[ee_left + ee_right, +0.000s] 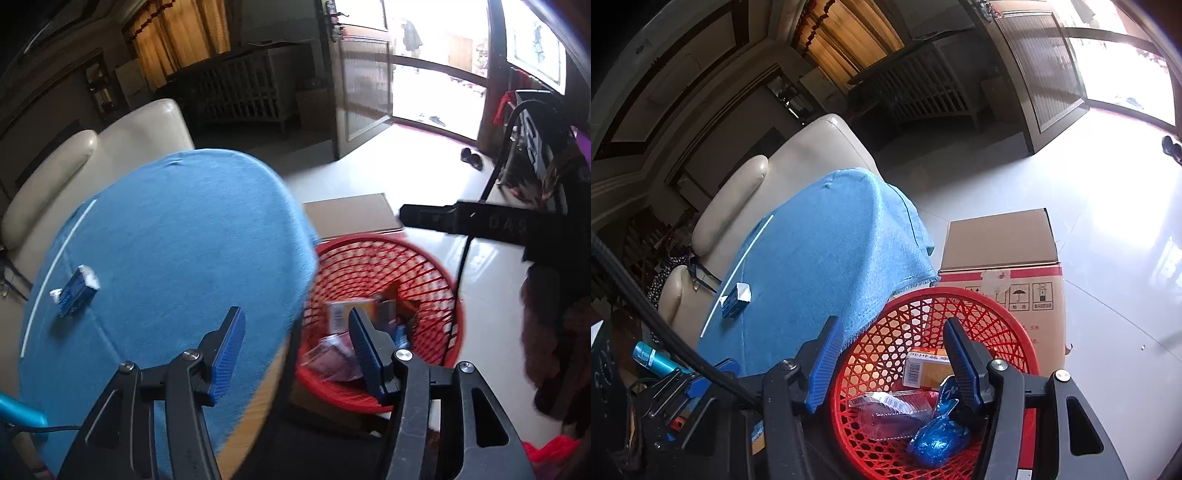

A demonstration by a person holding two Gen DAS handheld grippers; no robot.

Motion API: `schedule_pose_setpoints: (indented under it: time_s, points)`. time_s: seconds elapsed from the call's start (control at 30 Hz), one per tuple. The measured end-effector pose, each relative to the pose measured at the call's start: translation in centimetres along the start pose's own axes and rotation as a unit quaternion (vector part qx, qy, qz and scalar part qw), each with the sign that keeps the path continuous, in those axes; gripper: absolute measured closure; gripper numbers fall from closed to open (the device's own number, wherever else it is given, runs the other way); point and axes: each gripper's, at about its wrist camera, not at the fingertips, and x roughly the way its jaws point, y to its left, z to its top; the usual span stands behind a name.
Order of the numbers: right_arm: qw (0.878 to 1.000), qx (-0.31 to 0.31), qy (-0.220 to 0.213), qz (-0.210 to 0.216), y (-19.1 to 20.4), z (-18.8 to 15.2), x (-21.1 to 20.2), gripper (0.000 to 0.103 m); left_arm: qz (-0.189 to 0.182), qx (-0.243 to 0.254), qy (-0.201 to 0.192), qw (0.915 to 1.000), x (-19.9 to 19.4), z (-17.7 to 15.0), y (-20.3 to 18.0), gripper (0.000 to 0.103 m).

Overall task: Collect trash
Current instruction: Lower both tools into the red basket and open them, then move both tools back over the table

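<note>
Your right gripper (888,363) hangs over the red mesh basket (997,314) at lower center of the right wrist view, jaws parted about halfway with nothing between the pads. Below it lie a crumpled blue wrapper (938,441), a clear plastic package (890,408) and a small orange box (925,369).

Your left gripper (295,354) is also about half open and empty, straddling the edge of the blue cloth (177,236) that covers the table.

The 1 piece of trash left on the cloth is the small blue carton (75,290), at the left of the left wrist view, lying on its side just beside a thin white straw (55,258). It looks light and thin-walled, so it would crush easily. Take it across its 2 flat long faces at mid-body, not by the torn white top, and close gently; the soft cloth may bunch under the pads.
</note>
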Motion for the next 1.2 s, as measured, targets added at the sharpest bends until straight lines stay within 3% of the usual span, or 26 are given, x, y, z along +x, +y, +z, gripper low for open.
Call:
schedule_pose_setpoints:
  time_s: [0.17, 0.33, 0.6, 0.73, 0.97, 1.2]
  points:
    - [1.0, -0.013, 0.015, -0.006, 1.4, 0.1, 1.6, 0.042, 0.031, -0.049, -0.003, 0.9983, -1.0, -2.5, 4.9, 0.043]
    - [0.998, -0.047, 0.037, -0.005, 4.8, -0.1, 3.9, 0.042, 0.087, -0.126, 0.0, 0.9883, -2.2, -6.0, 11.7, 0.043]
    - [0.991, -0.11, 0.068, 0.012, 12.1, -1.0, 7.7, 0.042, 0.2, -0.234, 0.014, 0.9515, -4.0, -12.5, 21.4, 0.043]
    - [0.986, -0.146, 0.077, 0.024, 16.3, -1.4, 9.3, 0.042, 0.255, -0.238, 0.017, 0.9369, -4.7, -14.6, 23.7, 0.043]
    - [0.976, -0.187, 0.097, 0.057, 23.4, -3.3, 11.2, 0.042, 0.274, -0.268, 0.029, 0.9233, -6.0, -17.4, 27.1, 0.043]
    - [0.969, -0.215, 0.107, 0.058, 26.8, -5.4, 11.4, 0.042, 0.277, -0.284, 0.025, 0.9178, -6.9, -18.2, 28.1, 0.043]
